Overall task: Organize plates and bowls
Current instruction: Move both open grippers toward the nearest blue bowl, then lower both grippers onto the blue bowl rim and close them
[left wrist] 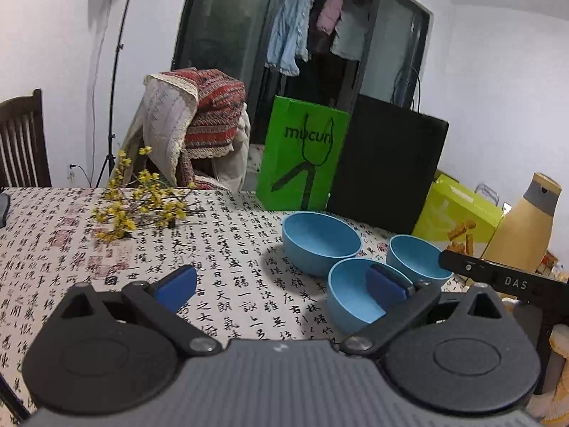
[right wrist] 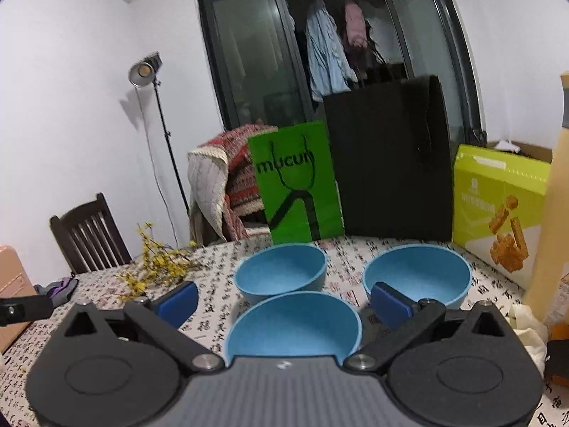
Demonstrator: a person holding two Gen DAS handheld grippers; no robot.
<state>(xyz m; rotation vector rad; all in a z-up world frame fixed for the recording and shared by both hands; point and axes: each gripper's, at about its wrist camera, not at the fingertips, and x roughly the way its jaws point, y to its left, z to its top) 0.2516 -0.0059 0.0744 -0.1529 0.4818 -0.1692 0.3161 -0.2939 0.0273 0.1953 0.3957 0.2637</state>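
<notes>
Blue bowls, three, upright on the calligraphy tablecloth [right wrist: 220,267]: far bowl [right wrist: 281,272], right bowl [right wrist: 418,274], near bowl [right wrist: 293,323]. Left gripper [left wrist: 284,286] and right gripper [right wrist: 286,302] both spread wide, holding nothing; near bowl sits between the right gripper's fingers.

Green paper bag [left wrist: 300,153] standing on the table: dark lettering "mucun" printed across its upper front. Black bar [left wrist: 505,279] at the right of the left wrist view, right of the bag: white letters "DAS". Tablecloth [left wrist: 231,259] before the bag: black calligraphy and red seals, not legible. Yellow-green box [right wrist: 498,195] right of the bag: print illegible.
</notes>
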